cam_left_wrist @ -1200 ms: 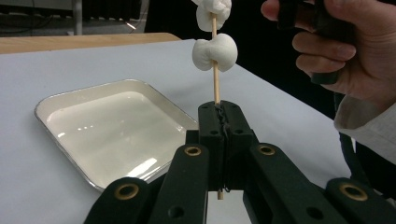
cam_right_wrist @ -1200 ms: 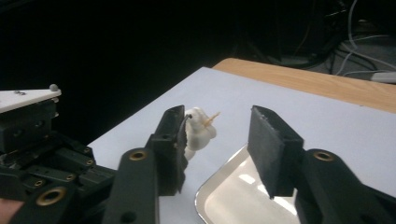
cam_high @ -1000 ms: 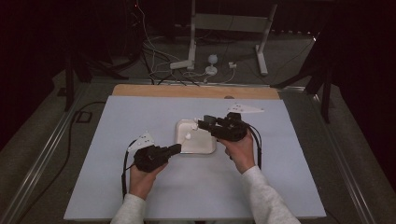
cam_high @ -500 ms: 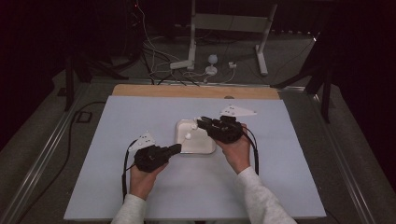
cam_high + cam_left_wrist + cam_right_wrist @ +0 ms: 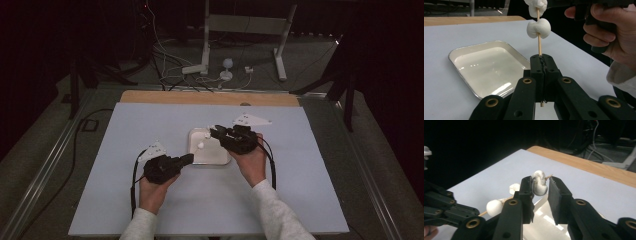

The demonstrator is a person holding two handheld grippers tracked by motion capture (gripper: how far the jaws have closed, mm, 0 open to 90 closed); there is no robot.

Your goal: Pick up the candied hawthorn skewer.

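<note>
My left gripper (image 5: pixel 543 60) is shut on the lower end of a thin wooden skewer (image 5: pixel 539 43), which stands upright with a white marshmallow (image 5: pixel 538 28) threaded on it and another (image 5: pixel 536 6) above. In the high view the left gripper (image 5: pixel 187 159) sits at the near left corner of a shallow white tray (image 5: pixel 215 159). My right gripper (image 5: pixel 214 132) reaches over the tray from the right. Its jaws (image 5: pixel 541 188) are closed on the top marshmallow (image 5: pixel 539 183), and the skewer tip pokes out past it. Two more marshmallows (image 5: pixel 515 188) (image 5: pixel 494 207) sit lower on the stick.
The tray (image 5: pixel 486 67) holds nothing. It lies mid-table on a pale blue mat (image 5: pixel 150 125), with a wooden strip (image 5: pixel 210 97) along the far edge. Cables and stand legs (image 5: pixel 205 65) lie on the floor beyond. The hand holding the right gripper (image 5: pixel 609 32) is close beside the skewer.
The right gripper has shifted slightly left and nearer, coming in over the tray toward the skewer top. The left gripper has hardly moved.
</note>
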